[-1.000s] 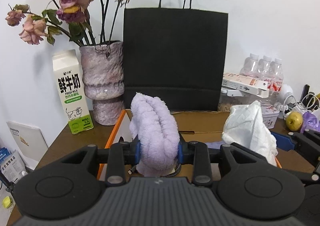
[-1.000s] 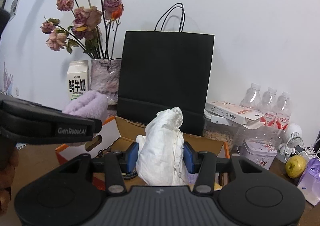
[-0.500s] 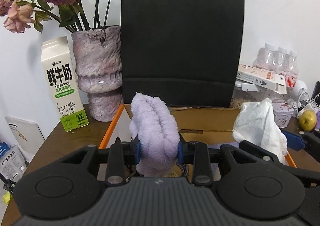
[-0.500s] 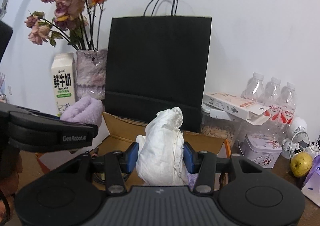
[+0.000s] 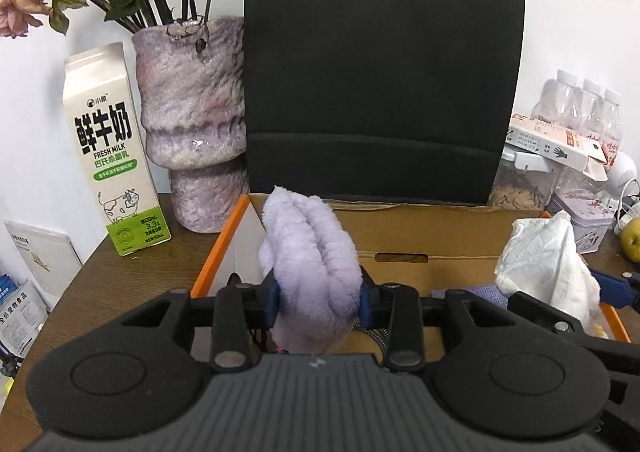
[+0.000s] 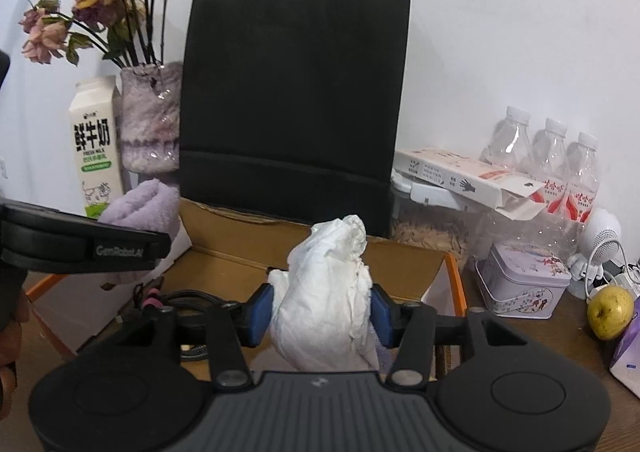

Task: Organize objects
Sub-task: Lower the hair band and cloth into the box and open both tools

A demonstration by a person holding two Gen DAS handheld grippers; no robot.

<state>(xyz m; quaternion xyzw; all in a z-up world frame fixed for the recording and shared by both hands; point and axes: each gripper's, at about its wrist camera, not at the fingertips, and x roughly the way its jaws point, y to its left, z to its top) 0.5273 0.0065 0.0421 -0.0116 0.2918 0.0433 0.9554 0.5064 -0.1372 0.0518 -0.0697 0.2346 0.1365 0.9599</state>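
Above the open cardboard box [image 5: 400, 228] you have both tools loaded. Left tool [image 5: 318, 298] is pinching the purple plush bundle [image 5: 310, 252]; right tool [image 6: 322, 310] is pinching the white crumpled cloth [image 6: 330, 284]. Both bundles stand upright between the pads, long axis vertical, tops pointing at the far wall.

Key relation: the box cavity sits directly below and just ahead of both tools, so my read is the next move is down, not sideways. Left tool is over the left side, near the orange-edged flap [image 5: 222, 248]; right tool is over the right side. A dark cable [image 6: 188, 298] lies on the box floor under the gap between them.

Materials: purple one is thick, fleecy, squashy, ribbed folds. White one is thin, creased, limp, likely to unfold once released. Box is plain corrugated board with a slot handle in its far wall. Black paper bag [image 6: 296, 91] stands stiff right behind the box; keep off it.
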